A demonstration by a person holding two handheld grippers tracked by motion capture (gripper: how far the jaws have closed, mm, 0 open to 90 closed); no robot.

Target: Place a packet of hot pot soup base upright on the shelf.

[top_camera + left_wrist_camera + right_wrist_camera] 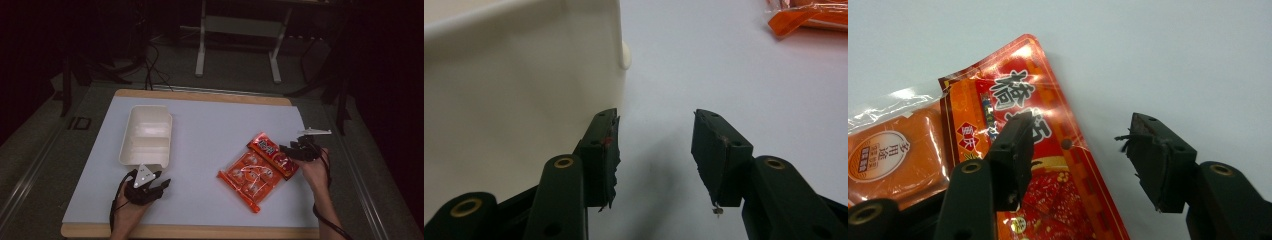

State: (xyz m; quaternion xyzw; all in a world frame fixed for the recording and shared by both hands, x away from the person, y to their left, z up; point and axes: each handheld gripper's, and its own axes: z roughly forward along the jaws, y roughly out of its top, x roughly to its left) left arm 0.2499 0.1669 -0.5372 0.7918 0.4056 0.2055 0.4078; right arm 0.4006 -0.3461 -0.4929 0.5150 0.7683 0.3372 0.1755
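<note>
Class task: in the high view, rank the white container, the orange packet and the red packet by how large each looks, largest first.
1. White container
2. Orange packet, close to the container, so that order is unsure
3. Red packet, partly behind the right gripper

Red packet [1048,165] partly behind right gripper [1075,137]

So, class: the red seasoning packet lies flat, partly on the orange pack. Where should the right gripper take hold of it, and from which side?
Grip the red packet by its free long edge, coming from the bare-table side, right gripper open. It lies flat; its other edge overlaps the orange pack.
</note>
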